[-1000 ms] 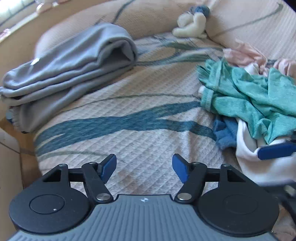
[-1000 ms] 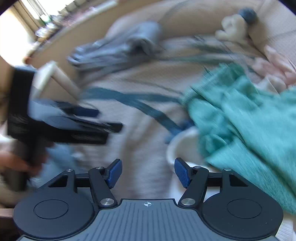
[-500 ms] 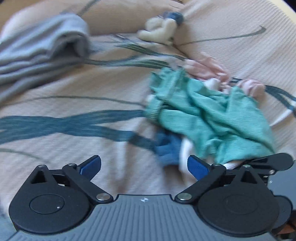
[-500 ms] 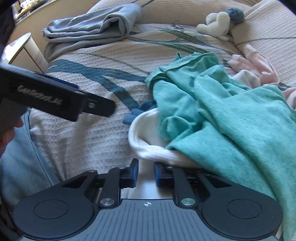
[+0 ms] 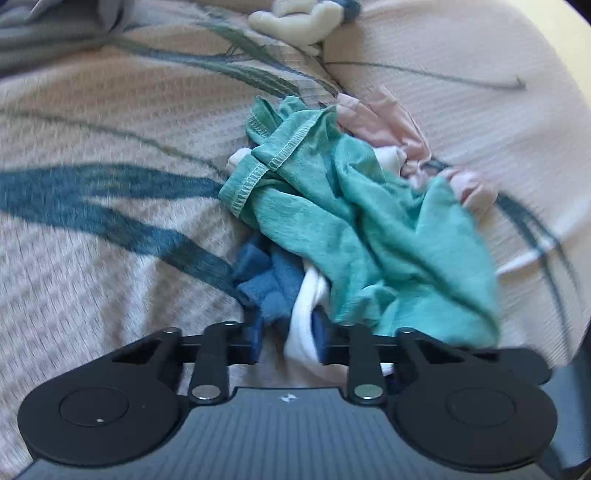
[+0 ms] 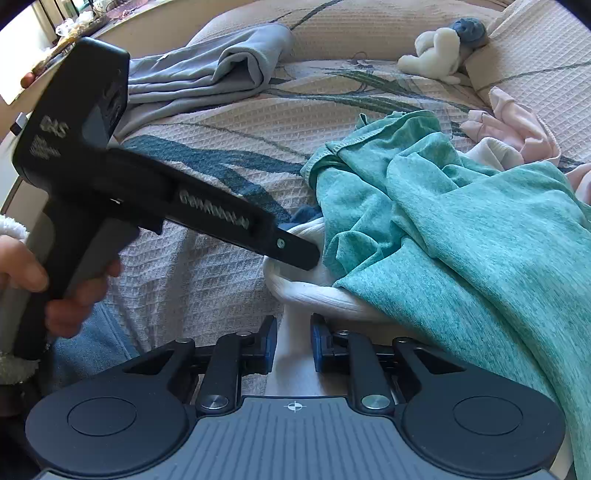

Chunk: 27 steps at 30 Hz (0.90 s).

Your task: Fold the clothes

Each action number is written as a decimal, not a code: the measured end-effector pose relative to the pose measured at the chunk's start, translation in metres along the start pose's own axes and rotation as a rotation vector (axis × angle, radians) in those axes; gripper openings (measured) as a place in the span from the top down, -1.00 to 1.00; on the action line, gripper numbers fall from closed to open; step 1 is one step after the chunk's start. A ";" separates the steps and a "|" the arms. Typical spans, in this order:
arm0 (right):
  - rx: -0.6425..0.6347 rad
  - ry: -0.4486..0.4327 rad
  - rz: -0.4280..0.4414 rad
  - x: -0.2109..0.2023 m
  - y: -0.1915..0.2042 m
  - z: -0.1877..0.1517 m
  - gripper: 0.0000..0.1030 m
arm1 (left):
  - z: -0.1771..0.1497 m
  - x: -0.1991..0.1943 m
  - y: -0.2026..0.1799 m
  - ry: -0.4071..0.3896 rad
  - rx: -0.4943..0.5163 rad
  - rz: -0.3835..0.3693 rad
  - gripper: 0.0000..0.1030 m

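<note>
A crumpled teal garment tops a pile on the patterned bedspread. From under it sticks out a white garment, beside a small blue cloth. My left gripper is at the white garment's rolled hem, its jaws closing with that hem between the pads. My right gripper holds the same white garment nearer to me. Its jaws are easing open slightly, and the cloth still fills the gap.
A folded grey garment lies at the far left of the bed. A pale plush toy sits by the pillow, with pink clothing behind the pile. A person's hand grips the left tool.
The left gripper swung right and down from the bare bedspread to the pile, opened wide, then closed around the white hem. The right gripper closed on the white garment and stayed there.
</note>
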State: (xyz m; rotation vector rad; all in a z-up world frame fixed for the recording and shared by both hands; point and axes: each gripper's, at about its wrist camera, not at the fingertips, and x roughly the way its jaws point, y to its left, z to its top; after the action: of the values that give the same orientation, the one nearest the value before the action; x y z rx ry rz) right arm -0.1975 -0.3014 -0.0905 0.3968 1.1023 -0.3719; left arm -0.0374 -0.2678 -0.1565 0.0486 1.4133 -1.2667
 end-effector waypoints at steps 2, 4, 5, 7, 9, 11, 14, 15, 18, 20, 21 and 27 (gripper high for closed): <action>0.004 0.000 0.005 0.000 -0.001 0.001 0.63 | 0.000 0.003 0.001 0.005 -0.021 -0.004 0.62; 0.008 -0.001 0.009 0.000 -0.002 0.001 0.62 | 0.001 -0.004 0.010 0.011 -0.083 -0.045 0.67; 0.011 -0.002 0.012 -0.001 -0.002 0.001 0.62 | 0.002 -0.009 0.014 0.008 -0.110 -0.067 0.74; 0.016 -0.004 0.017 -0.001 -0.003 0.001 0.58 | 0.004 -0.016 0.018 0.000 -0.135 -0.072 0.78; 0.023 -0.010 0.024 -0.005 -0.002 0.003 0.47 | 0.007 -0.014 0.018 0.009 -0.126 -0.052 0.80; 0.009 -0.029 0.014 -0.011 0.002 0.006 0.30 | 0.009 -0.013 0.016 0.012 -0.113 -0.034 0.80; -0.045 -0.085 0.007 -0.022 0.013 0.012 0.15 | 0.011 -0.028 0.013 -0.032 -0.094 -0.042 0.86; -0.061 -0.084 0.019 -0.021 0.016 0.013 0.01 | 0.012 -0.032 0.010 -0.054 -0.064 -0.017 0.99; -0.096 -0.026 0.071 -0.007 0.028 0.013 -0.08 | 0.017 -0.042 0.006 -0.098 -0.002 0.042 0.98; -0.138 -0.013 0.108 -0.002 0.040 0.009 -0.08 | 0.020 -0.041 0.015 -0.080 -0.043 0.040 0.98; -0.153 -0.013 0.111 0.002 0.044 0.009 -0.10 | 0.021 -0.039 0.017 -0.075 -0.054 0.046 0.96; -0.100 -0.022 -0.021 0.046 0.040 0.020 -0.04 | 0.011 -0.042 0.020 -0.068 -0.042 0.106 0.01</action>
State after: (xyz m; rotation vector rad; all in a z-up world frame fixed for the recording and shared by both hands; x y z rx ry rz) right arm -0.1439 -0.2805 -0.1190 0.2919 1.0992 -0.3374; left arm -0.0034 -0.2415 -0.1361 0.0509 1.3611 -1.1408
